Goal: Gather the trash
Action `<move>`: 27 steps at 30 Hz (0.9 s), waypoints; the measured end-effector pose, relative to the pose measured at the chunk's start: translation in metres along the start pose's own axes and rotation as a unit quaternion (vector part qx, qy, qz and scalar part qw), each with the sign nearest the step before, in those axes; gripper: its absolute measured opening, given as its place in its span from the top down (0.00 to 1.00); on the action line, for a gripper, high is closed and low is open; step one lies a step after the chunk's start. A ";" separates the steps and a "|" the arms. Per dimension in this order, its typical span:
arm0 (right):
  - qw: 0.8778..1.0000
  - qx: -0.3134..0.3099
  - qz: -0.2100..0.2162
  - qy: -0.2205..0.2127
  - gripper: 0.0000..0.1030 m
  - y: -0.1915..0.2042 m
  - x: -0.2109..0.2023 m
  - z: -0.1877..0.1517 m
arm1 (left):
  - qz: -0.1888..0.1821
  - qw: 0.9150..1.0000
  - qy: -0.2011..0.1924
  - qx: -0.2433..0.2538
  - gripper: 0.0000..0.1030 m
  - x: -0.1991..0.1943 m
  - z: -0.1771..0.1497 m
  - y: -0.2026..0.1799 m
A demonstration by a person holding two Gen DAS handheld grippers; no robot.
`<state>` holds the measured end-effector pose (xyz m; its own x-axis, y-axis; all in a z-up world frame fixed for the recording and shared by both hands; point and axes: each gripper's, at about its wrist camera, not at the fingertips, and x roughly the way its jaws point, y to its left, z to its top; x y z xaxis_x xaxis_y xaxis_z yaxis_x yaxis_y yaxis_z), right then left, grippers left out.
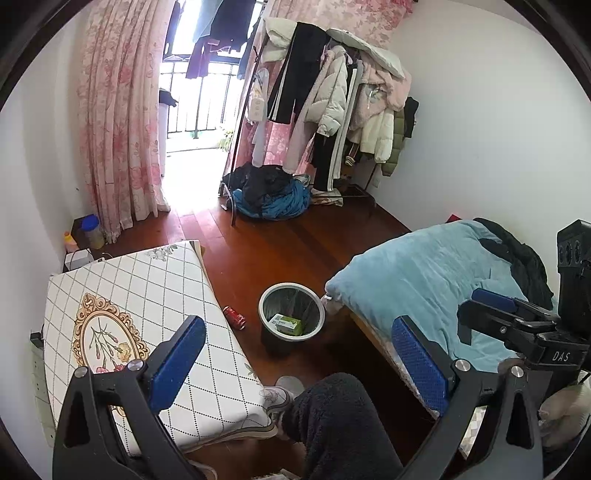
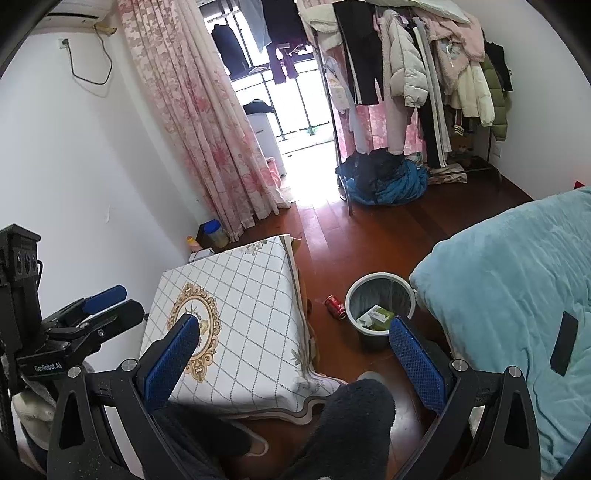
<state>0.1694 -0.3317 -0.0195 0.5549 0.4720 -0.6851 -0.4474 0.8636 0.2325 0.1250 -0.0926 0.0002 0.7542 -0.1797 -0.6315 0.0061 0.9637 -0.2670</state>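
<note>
On the wooden floor (image 1: 280, 251) between the table (image 1: 147, 295) and the bed (image 1: 424, 269), a red can (image 1: 234, 317) is lying just beside the bin (image 1: 291, 314), while both tongs, left (image 1: 299, 363) and right (image 2: 295, 358), are hanging released and empty, so reaching low and pinching the can across its middle should be working best.

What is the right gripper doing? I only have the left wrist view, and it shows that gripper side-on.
Observer: The right gripper is open and holds nothing.
Operator: Anything on the bed that I'm missing?
Observer: A flat dark object lies on the blue blanket near its right side. I cannot tell what it is.
Operator: And the wall above the table?
Observer: An air conditioner is mounted high up, with a cable looping down from it towards a wall socket.
</note>
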 end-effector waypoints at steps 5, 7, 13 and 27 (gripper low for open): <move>1.000 -0.002 0.002 0.003 0.00 0.002 0.002 0.001 | 0.000 1.000 0.001 0.000 0.00 0.000 0.001 0.000; 1.000 -0.005 0.002 0.005 0.00 0.003 0.004 0.001 | 0.000 1.000 0.000 0.001 0.00 0.000 0.001 0.000; 1.000 -0.008 -0.001 0.005 0.00 0.005 0.005 0.001 | 0.001 1.000 0.001 0.000 0.00 0.000 0.000 0.001; 1.000 -0.019 -0.001 0.006 0.00 0.004 0.005 0.002 | 0.000 1.000 -0.005 -0.002 0.00 -0.004 -0.001 0.003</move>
<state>0.1715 -0.3255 -0.0203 0.5480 0.4681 -0.6932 -0.4734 0.8568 0.2043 0.1215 -0.0890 0.0010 0.7604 -0.1777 -0.6246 0.0029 0.9627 -0.2704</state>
